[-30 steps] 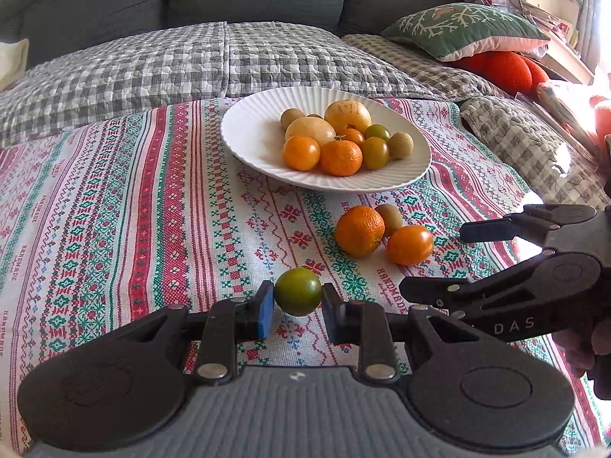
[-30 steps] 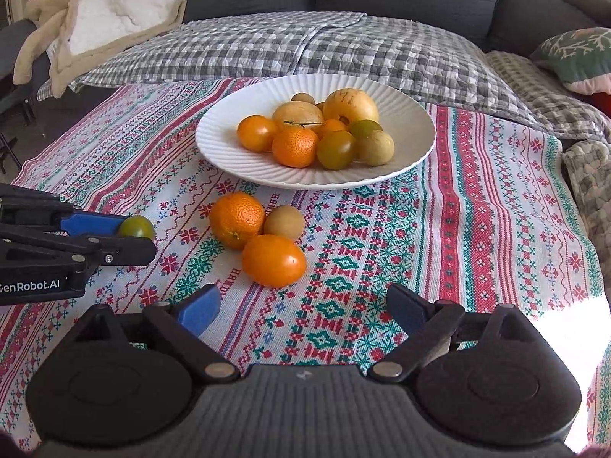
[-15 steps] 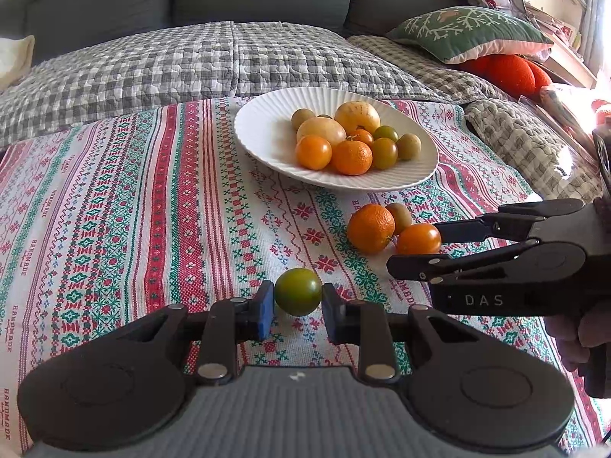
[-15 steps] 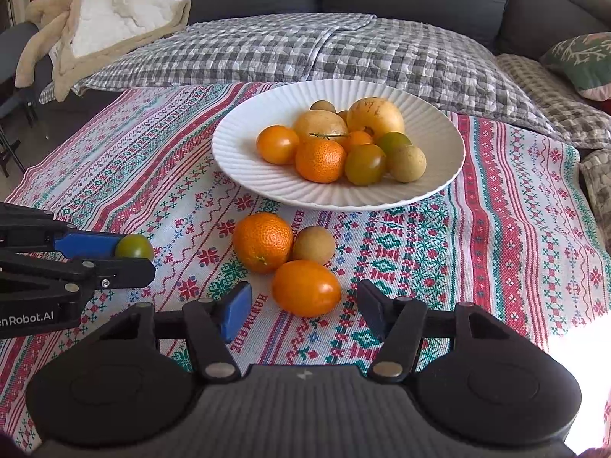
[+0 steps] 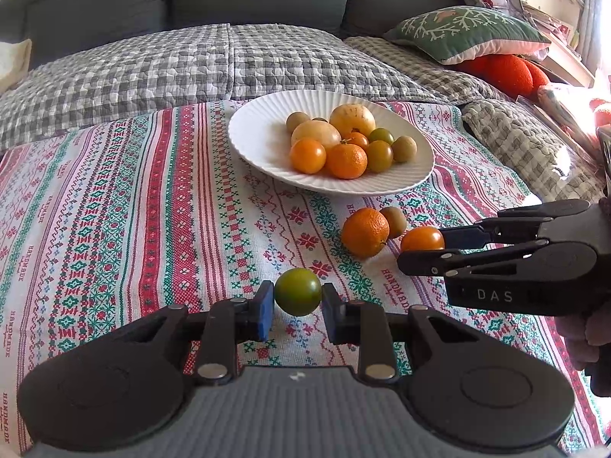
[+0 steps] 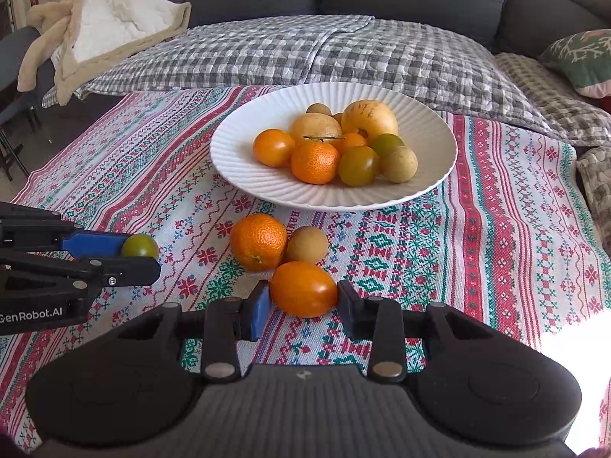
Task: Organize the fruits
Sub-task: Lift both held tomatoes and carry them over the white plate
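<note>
Mostly sorted: nine or so fruits fill the white plate (image 6: 236, 175). Near its front rim, left tongs (image 5: 298, 297) clamp a green tomato (image 5: 298, 292); right tongs (image 6: 303, 299) close around an orange tomato (image 6: 304, 294); two fruits remain loose.

Green pillow (image 6: 584, 59) cut by edge

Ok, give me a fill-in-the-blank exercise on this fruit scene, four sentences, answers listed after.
1. The left claw is shut on a small round ____ tomato.
2. The right claw brackets a smooth oval ____ tomato lying on the patterned cloth.
3. Most of the fruit sits piled on a ribbed ____ plate.
4. Beside the dimpled orange mandarin on the cloth lies a small round ____ fruit.

Answers: green; orange; white; tan
</note>
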`<control>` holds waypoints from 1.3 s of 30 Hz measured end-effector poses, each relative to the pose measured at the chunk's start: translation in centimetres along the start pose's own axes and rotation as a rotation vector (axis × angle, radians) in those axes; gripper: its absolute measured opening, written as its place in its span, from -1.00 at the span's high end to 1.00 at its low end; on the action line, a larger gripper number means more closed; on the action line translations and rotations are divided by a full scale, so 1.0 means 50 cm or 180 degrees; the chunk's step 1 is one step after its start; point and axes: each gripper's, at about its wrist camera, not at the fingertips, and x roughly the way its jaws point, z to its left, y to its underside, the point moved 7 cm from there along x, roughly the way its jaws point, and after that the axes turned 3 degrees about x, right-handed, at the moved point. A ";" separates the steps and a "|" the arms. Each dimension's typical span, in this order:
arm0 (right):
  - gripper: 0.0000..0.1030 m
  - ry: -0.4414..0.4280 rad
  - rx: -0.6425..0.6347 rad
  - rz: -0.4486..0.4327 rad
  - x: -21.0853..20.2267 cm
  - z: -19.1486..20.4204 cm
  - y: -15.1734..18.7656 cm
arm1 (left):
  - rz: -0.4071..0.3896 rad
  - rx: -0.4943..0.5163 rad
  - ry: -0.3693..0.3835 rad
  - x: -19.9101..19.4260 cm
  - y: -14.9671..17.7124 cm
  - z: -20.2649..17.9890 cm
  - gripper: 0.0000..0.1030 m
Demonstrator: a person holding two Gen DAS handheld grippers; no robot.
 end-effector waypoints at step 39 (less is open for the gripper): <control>0.34 -0.0334 0.0088 -0.0553 0.001 -0.175 -0.199 | -0.0109 -0.0261 -0.0019 0.160 -0.234 0.044 0.93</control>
